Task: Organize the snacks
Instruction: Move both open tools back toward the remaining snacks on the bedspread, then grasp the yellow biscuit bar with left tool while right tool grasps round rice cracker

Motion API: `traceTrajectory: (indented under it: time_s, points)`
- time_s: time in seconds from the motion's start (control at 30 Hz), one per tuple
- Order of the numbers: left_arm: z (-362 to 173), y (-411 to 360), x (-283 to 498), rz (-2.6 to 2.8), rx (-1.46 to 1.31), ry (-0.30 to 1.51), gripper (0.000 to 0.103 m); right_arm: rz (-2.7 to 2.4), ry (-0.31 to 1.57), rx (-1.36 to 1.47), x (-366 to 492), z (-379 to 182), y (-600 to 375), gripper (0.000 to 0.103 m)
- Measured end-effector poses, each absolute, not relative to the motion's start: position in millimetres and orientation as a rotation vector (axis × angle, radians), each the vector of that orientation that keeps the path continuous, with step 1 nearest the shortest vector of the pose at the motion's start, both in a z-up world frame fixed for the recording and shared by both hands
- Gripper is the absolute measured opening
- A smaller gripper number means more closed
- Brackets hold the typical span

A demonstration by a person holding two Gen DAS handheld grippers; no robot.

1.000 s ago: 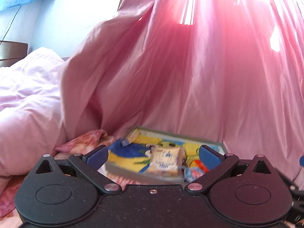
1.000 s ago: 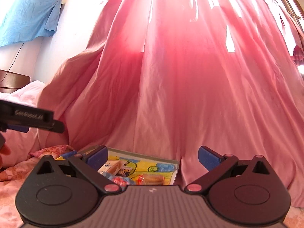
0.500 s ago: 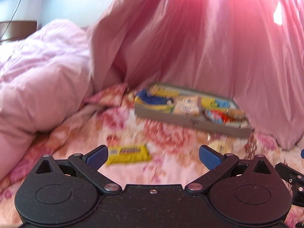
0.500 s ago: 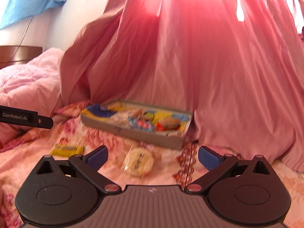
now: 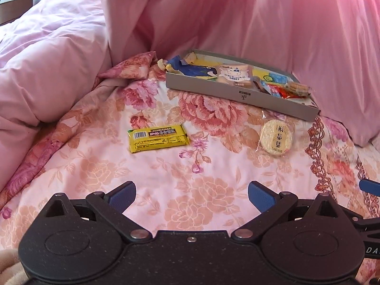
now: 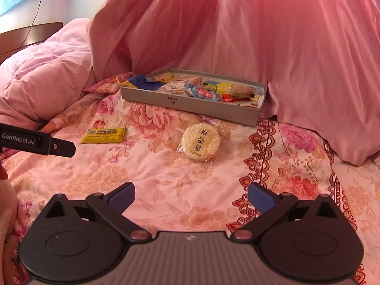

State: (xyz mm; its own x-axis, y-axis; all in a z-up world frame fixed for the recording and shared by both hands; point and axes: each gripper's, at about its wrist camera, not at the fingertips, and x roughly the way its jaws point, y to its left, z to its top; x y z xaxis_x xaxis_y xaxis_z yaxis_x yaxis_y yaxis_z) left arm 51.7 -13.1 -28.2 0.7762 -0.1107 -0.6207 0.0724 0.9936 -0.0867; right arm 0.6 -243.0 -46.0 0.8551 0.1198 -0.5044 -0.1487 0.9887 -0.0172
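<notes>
A grey shallow box (image 5: 239,96) (image 6: 190,102) holding several snack packets lies at the back of the floral bedspread. In front of it lie a yellow snack bar (image 5: 158,138) (image 6: 103,135) and a round rice cracker in clear wrap (image 5: 276,137) (image 6: 200,141). My left gripper (image 5: 192,196) is open and empty, well short of both loose snacks. My right gripper (image 6: 191,196) is open and empty, also short of them. The left gripper's body (image 6: 35,142) shows at the left edge of the right wrist view.
A bunched pink duvet (image 5: 47,54) rises on the left. A pink curtain (image 5: 273,19) hangs behind the box and drapes onto the bed at right (image 6: 332,123). A wooden headboard (image 6: 28,35) is at far left.
Both views have tilted down from the curtain to the bed. The box now sits farther up in view and the yellow bar and rice cracker have come into sight. Both grippers stay open.
</notes>
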Motion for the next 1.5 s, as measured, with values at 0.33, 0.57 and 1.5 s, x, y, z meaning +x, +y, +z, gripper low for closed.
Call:
traceTrajectory:
  time_s: [0.33, 0.57, 1.5]
  points:
    - [-37, -11, 66, -0.081, -0.060, 0.679, 0.101, 0.145, 0.569, -0.036, 12, -52, -245, 0.103]
    - [-42, -9, 76, -0.075, -0.060, 0.653, 0.101, 0.164, 0.584, -0.043, 30, -57, -245, 0.103]
    - [-67, 28, 220, -0.338, 0.175, 0.650, 0.100, 0.149, 0.502, -0.048, 168, -99, -251, 0.103]
